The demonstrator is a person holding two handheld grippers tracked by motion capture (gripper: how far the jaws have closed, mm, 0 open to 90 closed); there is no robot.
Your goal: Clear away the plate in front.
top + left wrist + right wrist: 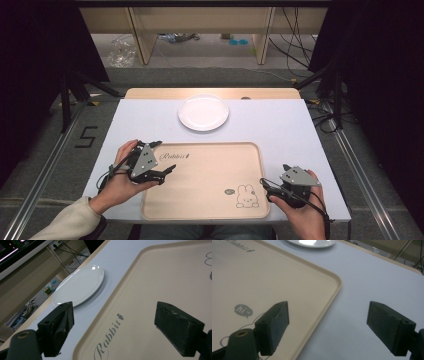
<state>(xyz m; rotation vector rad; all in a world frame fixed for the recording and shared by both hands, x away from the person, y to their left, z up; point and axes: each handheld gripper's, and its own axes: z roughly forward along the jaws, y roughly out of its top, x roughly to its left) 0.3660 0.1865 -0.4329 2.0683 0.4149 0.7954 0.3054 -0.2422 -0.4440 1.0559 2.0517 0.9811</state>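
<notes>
High view: a pale worktop (280,125) carries one beige tray (205,200) printed with a rabbit and the word "Rabbit", its long axis running left to right across the near half. One empty white plate (203,112) sits just beyond the tray's far edge, near the middle, apart from the tray. A person's two hands come in from the bottom, each holding one tool. The left tool (167,157) hangs over the tray's near-left corner, jaws spread wide and empty, aimed right and slightly away from the person. The right tool (272,180) sits at the tray's right edge near its front corner, jaws facing left toward the tray. The plate lies forward and to the right of the left tool, and forward and to the left of the right tool; the left tool looks the nearer of the two.

Left gripper view: both black jaws of the left tool (113,327) stand wide apart with nothing between them. Under them is the tray (160,290) with its printed lettering. The plate (80,285) lies ahead and to the left, on the worktop (120,257) just past the tray's rim.

Right gripper view: the right tool (328,325) is also wide open and empty, straddling the tray's (262,280) rim, one jaw over the tray and one over the bare worktop (374,282). The plate's (312,242) near edge shows at the top, well ahead.
</notes>
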